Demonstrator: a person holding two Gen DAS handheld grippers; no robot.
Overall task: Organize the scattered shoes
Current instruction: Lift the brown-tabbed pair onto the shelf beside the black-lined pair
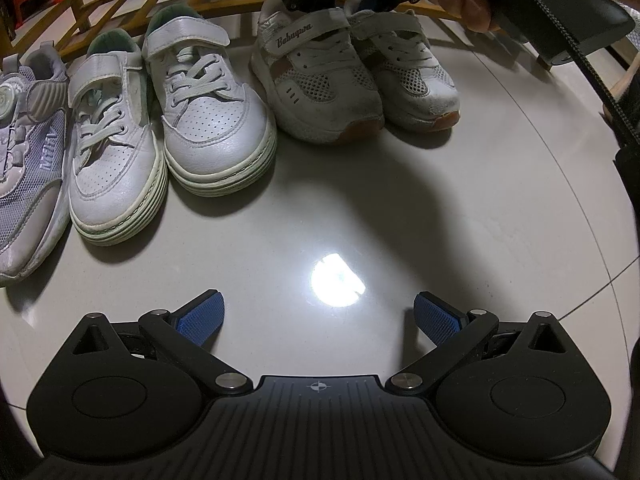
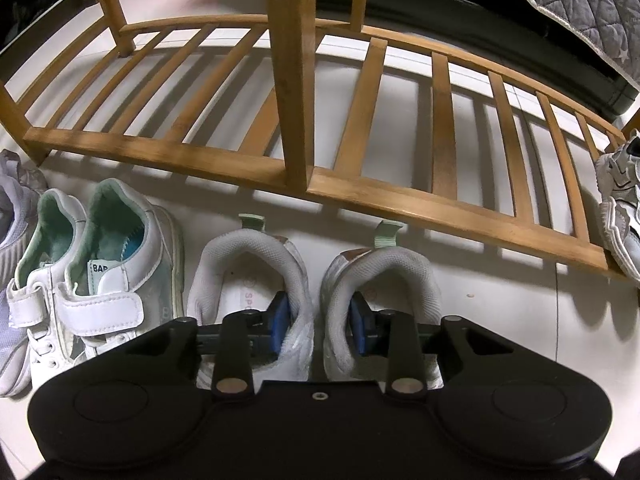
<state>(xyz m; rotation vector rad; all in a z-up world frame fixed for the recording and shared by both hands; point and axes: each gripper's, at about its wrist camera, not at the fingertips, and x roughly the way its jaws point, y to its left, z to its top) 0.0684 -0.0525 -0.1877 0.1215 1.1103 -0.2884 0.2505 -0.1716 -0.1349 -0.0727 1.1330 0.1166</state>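
Beside the slatted wooden rack (image 2: 440,204), the right gripper (image 2: 320,320) pinches two mesh sneakers' (image 2: 256,256) padded collars; left gripper (image 1: 318,316) spread.

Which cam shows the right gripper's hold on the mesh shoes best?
Right wrist: one finger sits inside each of the mesh shoes, pinching their inner collars together. Left wrist shows only the right gripper from the front, fingertips hidden behind the shoes.

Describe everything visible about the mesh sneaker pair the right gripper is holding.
The mesh sneaker pair is off-white with brown side panels, gum-toned soles, laces, a strap lettered "Babuyura", and green heel tabs. The shoes stand upright, side by side on the pale floor, heels toward the wooden rack. The right gripper pinches their inner collars together, one finger in each shoe.
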